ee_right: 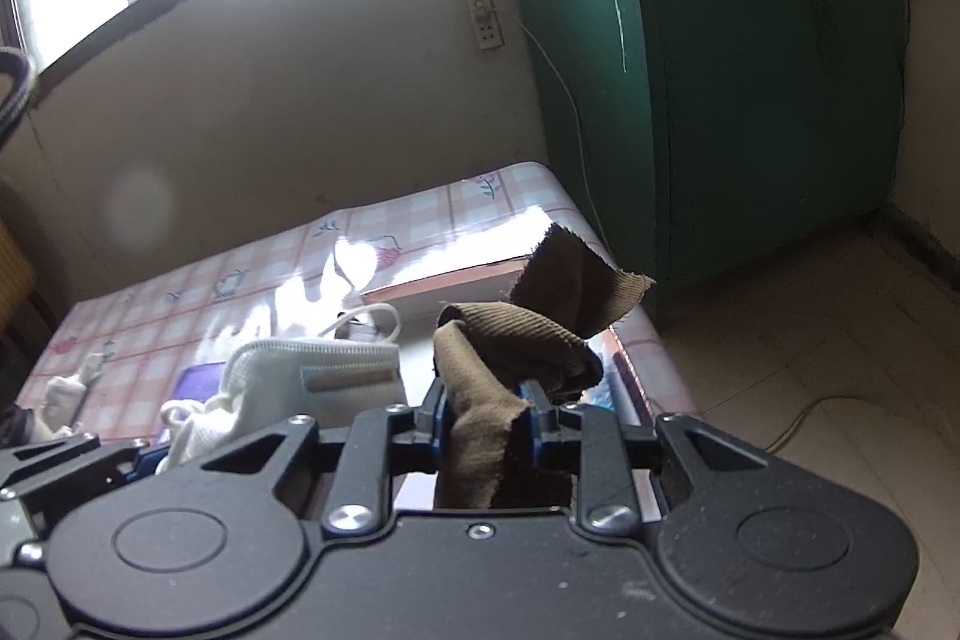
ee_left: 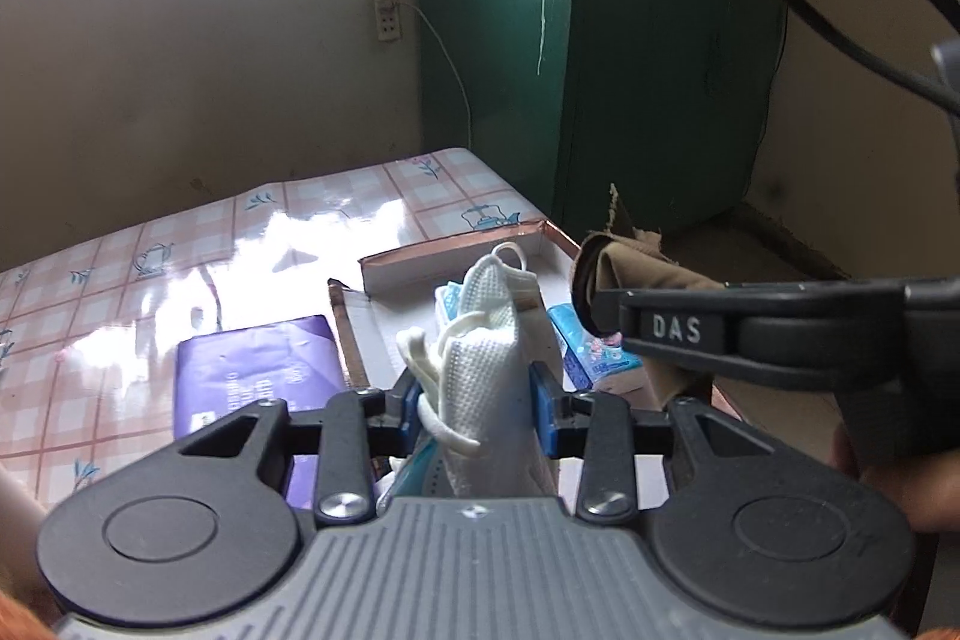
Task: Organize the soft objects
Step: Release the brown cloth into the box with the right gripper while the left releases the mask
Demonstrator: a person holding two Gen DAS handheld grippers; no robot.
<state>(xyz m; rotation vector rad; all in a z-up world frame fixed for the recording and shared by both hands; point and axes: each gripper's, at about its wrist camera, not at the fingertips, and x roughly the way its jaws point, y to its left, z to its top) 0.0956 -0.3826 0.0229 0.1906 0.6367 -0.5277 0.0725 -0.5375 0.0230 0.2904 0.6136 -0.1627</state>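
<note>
Mask [ee_left: 480, 340] clamped in left gripper [ee_left: 477, 409], held above box [ee_left: 456, 253] at 12 o'clock on table [ee_left: 120, 280]. Right gripper [ee_right: 489, 418] pinches brown cloth [ee_right: 516, 340], also over the box. Inside already: blue tissue pack [ee_left: 579, 346] at 2 o'clock of the mask. Purple pack [ee_left: 258, 370] lies outside at 9 o'clock; a white item [ee_right: 63, 397] sits far left. Judged mid-task: two carried pieces to drop, strays left

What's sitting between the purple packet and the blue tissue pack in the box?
In the left wrist view, the white mask held in the left gripper stands between the purple packet and the blue tissue pack, over the box.
</note>
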